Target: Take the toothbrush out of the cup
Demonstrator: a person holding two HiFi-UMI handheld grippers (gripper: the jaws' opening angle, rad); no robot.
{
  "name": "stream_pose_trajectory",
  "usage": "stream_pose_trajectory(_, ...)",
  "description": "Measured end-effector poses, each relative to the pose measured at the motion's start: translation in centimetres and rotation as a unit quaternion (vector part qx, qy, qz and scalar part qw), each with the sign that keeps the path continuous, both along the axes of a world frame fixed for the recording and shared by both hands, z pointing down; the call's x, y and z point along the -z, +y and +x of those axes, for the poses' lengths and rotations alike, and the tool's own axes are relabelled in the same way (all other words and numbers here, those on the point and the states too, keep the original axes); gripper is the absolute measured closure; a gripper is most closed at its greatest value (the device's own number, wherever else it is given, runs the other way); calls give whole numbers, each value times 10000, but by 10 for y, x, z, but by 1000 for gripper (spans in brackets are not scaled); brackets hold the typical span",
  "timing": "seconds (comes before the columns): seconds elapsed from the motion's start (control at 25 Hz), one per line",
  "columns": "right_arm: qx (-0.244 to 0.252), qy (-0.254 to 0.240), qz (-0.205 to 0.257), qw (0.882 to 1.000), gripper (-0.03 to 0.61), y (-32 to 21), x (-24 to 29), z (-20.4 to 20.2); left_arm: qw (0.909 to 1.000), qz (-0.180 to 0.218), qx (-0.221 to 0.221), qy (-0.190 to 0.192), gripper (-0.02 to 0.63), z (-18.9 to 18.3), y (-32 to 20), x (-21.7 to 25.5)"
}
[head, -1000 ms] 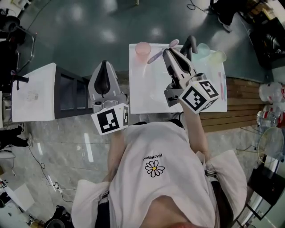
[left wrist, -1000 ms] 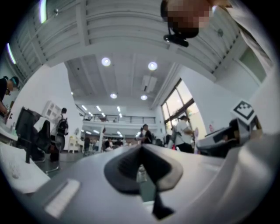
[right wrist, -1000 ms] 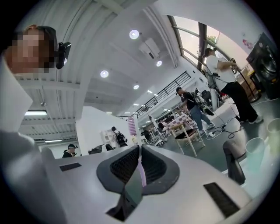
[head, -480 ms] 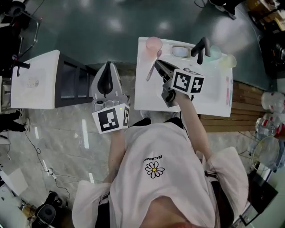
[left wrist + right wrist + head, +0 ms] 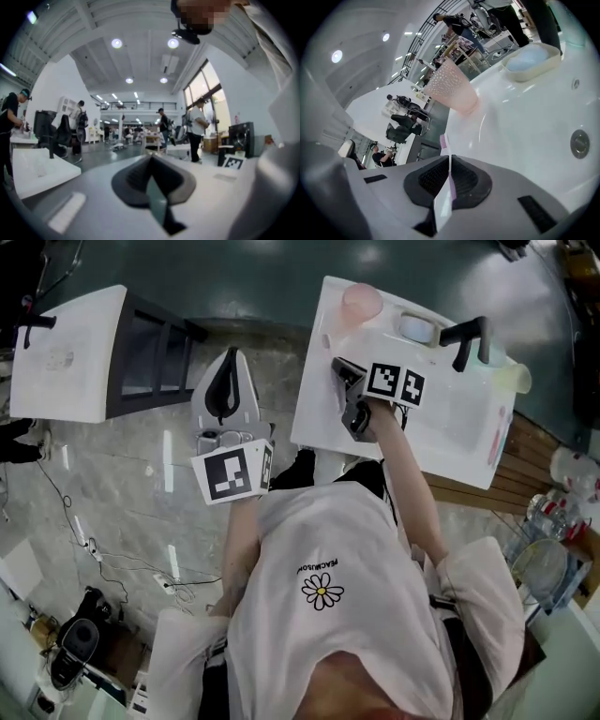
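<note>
1. White washbasin counter: glossy top in front of the person. In the right gripper view a round metal fitting is set into it.
2. Left gripper: held over the marble floor, left of the counter and clear of it. The left gripper view shows its jaws pressed together with nothing between them.
3. Right gripper: low over the counter's near-left part, pointing towards the far-left corner. Its jaws are clamped on a thin handle.
4. Black bent tap: stands at the counter's far edge, right of the right gripper.
5. Cream soap dish: holds a pale blue block and sits between the tap and the cup.
6. Pink translucent dimpled plastic cup: stands on the far-left corner. Nothing can be seen sticking out of it.
7. White-and-purple toothbrush: out of the cup, its handle pinched in the right gripper's jaws. The bristle end pokes out just past the jaw tips. It lies short of the cup and apart from it.
</note>
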State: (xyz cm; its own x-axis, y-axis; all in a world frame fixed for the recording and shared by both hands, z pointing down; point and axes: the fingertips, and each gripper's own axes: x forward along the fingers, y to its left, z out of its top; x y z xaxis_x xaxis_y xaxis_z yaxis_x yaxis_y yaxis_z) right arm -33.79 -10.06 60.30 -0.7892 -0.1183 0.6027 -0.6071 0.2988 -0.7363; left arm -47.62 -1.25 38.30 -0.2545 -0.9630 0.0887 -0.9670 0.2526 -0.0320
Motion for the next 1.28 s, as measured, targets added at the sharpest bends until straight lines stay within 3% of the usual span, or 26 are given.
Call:
stream_pose_trajectory(0.28,-172,-28,57,9998,571,2,-4,4,10000,-20,-29,53,607,4,-1,-4)
stream_pose_trajectory(0.36,-109,-149,109,9998,496,2,1,3,10000,4,-90,35,607,10,-2,-2)
stream_pose_trajectory(0.44,-114,-231,213,9994,489,0,8,4,9999,49,-145,7,607,16,-3,3)
stream_pose_trajectory(0.56,-152,-284,653,9973,489,-10,31,8,9997,144,-216,-47,607,23,-4,12)
stream_pose_trajectory(0.72,-197,-418,1673,9848,491,-26,90,20,9990,319,-292,-117,607,35,-4,27)
stream_pose_trajectory(0.8,-280,-458,2356,9704,497,-35,128,33,9983,436,-355,-149,607,44,-5,36)
stream_pose_trajectory(0.88,-426,-445,3097,9488,503,-43,169,48,9972,561,-448,-186,607,54,-8,45)
stream_pose_trajectory(1.08,-817,-197,4810,8727,546,-48,261,92,9924,940,-739,-287,607,82,-18,75)
stream_pose_trajectory(1.2,-1024,-79,5486,8298,575,-40,300,114,9890,1162,-861,-322,607,95,-24,93)
stream_pose_trajectory(1.28,-1201,-125,5712,8119,578,-35,319,130,9862,1298,-966,-344,607,106,-30,104)
